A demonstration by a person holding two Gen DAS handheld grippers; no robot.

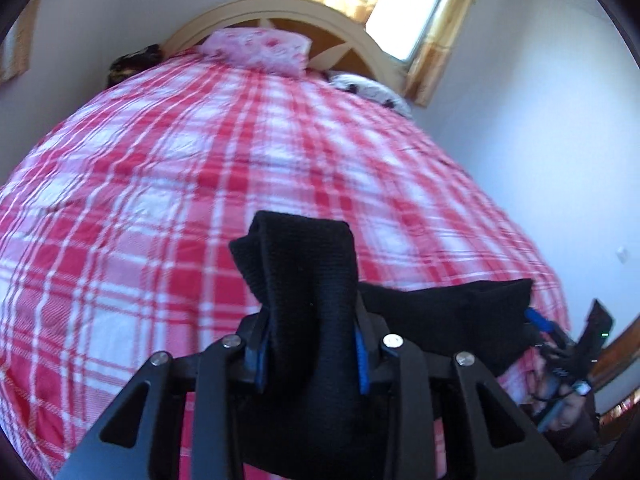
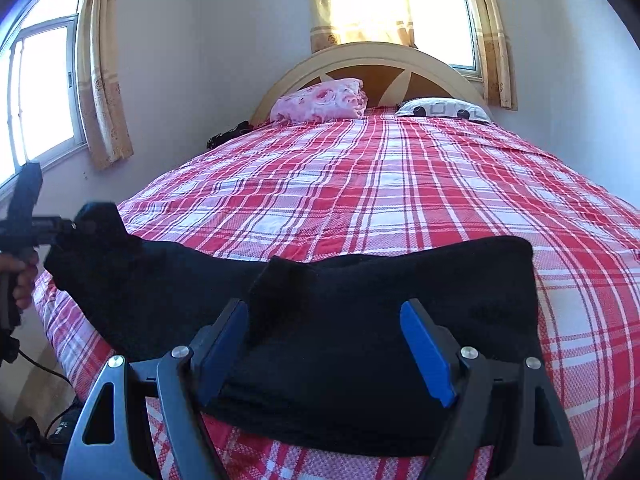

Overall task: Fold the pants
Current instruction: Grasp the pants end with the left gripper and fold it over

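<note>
The black pants [image 2: 360, 320] lie across the foot edge of the bed [image 2: 400, 184], on its red plaid cover. Their end toward the bed's left corner is lifted off the cover, bunched between the pads of the left tongs [image 1: 308, 344], which are clenched on the cloth. The right tongs [image 2: 326, 344] stand released, blue pads wide apart over the pants' middle. A pink pillow [image 2: 320, 100] rests at the headboard [image 2: 380, 52].

Bright daylight thru windows [image 2: 436, 12] behind headboard, panes blown out, curtains [image 2: 352, 4] glowing. Left-wrist view motion-blurred, esp. bed [image 1: 240, 152]. Right-wrist view sharp. Heavy fisheye bend, dark vignette at corners.
</note>
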